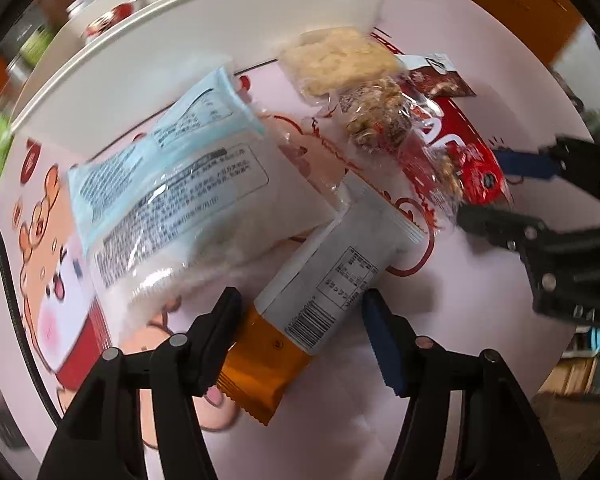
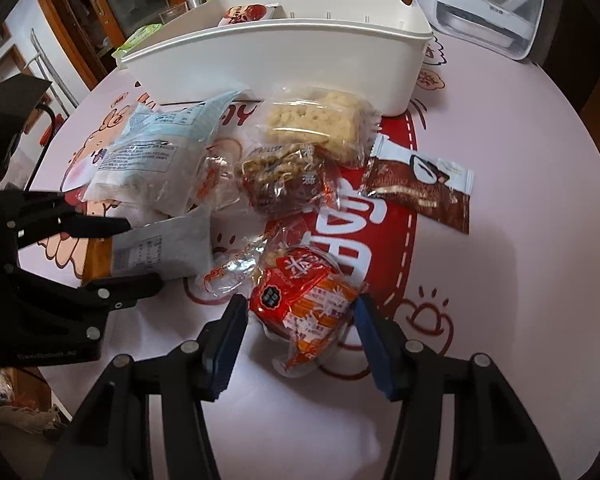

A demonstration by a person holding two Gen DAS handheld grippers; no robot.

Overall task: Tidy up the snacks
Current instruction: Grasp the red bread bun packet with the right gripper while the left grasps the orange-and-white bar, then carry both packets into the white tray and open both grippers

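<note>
Snacks in crinkly wrappers lie in a loose heap on a round bench (image 2: 500, 184) covered with a pink cartoon-printed cloth, just in front of a long white plastic bin (image 2: 284, 60).

At the heap's left side, the left hand-held gripper (image 1: 300, 344) points steeply down over a flat grey packet with an orange end (image 1: 312, 288). Its jaws straddle the packet near the orange end; the left pad looks against the edge, and whether the blue right pad touches cannot be told.

Nearer the heap's front, the right hand-held gripper (image 2: 298, 344) straddles a red and orange printed snack bag (image 2: 304, 304). Both pads sit right at the bag's sides, but a firm pinch cannot be told.

Behind the grey packet rests a large pale blue and clear bag of white pieces (image 2: 152, 152). Toward the bin lies a clear-wrapped block of pale yellow puffed rice (image 2: 316, 124), and touching its front a clear packet of brown nutty clusters (image 2: 284, 176). To the right, apart from the heap, lies a flat brown and white sachet (image 2: 420, 188).
</note>
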